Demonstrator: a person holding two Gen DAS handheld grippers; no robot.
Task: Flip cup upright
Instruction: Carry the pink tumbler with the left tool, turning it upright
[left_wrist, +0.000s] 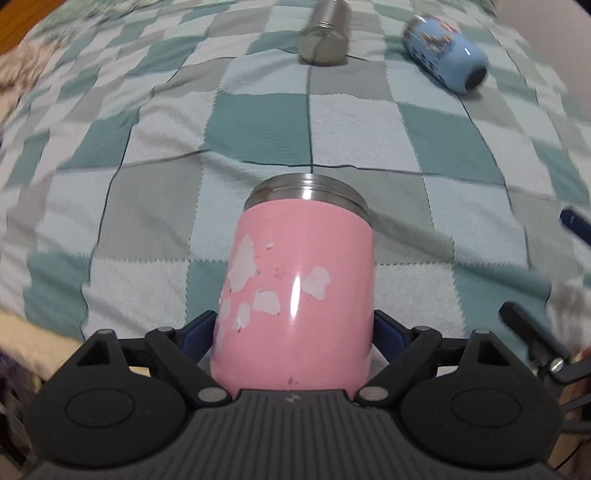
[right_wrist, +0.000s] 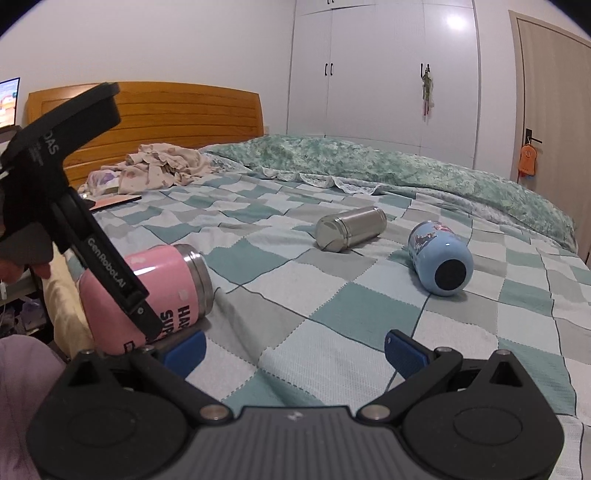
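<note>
A pink cup (left_wrist: 295, 295) with a steel threaded rim lies on its side, rim pointing away, on the checkered bedspread (left_wrist: 147, 221). My left gripper (left_wrist: 293, 334) is shut on its lower body, blue pads pressed on both sides. In the right wrist view the pink cup (right_wrist: 166, 280) lies at the left with the left gripper (right_wrist: 110, 273) clamped over it. My right gripper (right_wrist: 294, 349) is open and empty, low over the bedspread (right_wrist: 332, 332), to the right of the pink cup.
A steel cup (right_wrist: 349, 229) and a light blue cup (right_wrist: 439, 258) lie on their sides farther up the bed; both also show in the left wrist view, steel (left_wrist: 325, 33) and blue (left_wrist: 445, 51). Crumpled clothes (right_wrist: 159, 168), a green quilt (right_wrist: 369, 162) and a wooden headboard (right_wrist: 166, 110) lie behind.
</note>
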